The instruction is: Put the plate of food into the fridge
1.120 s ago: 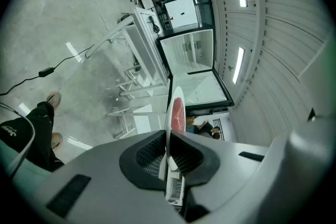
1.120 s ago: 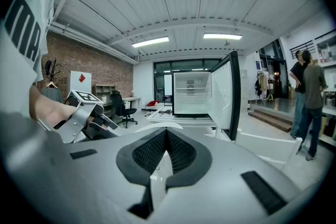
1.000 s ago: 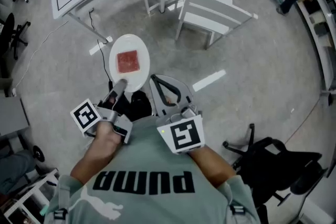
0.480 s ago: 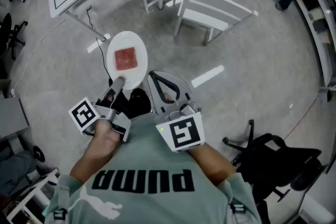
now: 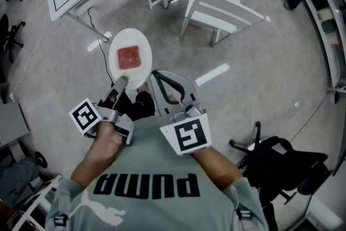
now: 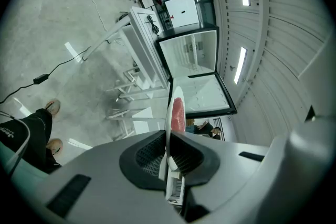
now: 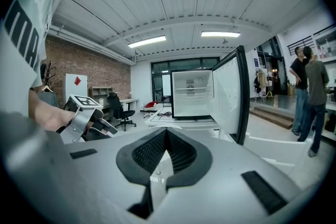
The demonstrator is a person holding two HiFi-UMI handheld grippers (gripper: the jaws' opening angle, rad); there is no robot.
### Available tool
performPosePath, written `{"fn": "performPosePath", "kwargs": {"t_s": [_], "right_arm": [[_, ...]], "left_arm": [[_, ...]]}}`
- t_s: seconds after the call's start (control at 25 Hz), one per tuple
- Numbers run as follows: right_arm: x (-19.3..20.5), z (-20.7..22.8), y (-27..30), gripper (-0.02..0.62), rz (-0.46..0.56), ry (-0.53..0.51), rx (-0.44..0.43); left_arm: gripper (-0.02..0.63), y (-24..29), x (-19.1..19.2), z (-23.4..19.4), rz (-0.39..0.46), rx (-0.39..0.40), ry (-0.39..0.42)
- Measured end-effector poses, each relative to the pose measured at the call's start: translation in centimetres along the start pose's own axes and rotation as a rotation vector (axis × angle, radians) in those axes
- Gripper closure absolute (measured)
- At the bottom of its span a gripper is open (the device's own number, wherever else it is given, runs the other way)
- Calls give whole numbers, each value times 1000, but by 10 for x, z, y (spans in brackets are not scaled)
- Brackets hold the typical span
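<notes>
Plate of food hangs out in front of the person, over the floor, held at its near rim by the left gripper. That gripper's jaws are almost together, with the thin rim pressed between the pads. I judge the hold is at the edge so that the red square of food in the middle stays untouched and the far side of the plate is free to go in first. In the head view the plate looks about level, which should keep the food from sliding. The right gripper sits just beside the left, its jaws closed on nothing. It seems spare for now, since the fridge ahead already has its door swung open. The fridge stands on a white surface, well apart from the plate, so the carry is not yet done.
</notes>
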State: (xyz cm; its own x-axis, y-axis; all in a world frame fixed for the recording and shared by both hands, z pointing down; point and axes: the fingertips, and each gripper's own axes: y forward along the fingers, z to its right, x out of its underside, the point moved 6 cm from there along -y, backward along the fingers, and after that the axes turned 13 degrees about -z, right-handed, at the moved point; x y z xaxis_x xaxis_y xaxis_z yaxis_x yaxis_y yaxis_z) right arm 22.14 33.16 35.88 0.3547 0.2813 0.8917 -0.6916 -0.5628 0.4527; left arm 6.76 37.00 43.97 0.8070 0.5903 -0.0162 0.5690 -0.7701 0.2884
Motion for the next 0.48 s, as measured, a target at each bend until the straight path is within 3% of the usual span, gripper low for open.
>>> {"fn": "performPosePath", "kwargs": {"t_s": [0.48], "right_arm": [[-38,4,55,591,31,19,43]], "left_arm": [[581,11,-67,9,-23,29,20]]}}
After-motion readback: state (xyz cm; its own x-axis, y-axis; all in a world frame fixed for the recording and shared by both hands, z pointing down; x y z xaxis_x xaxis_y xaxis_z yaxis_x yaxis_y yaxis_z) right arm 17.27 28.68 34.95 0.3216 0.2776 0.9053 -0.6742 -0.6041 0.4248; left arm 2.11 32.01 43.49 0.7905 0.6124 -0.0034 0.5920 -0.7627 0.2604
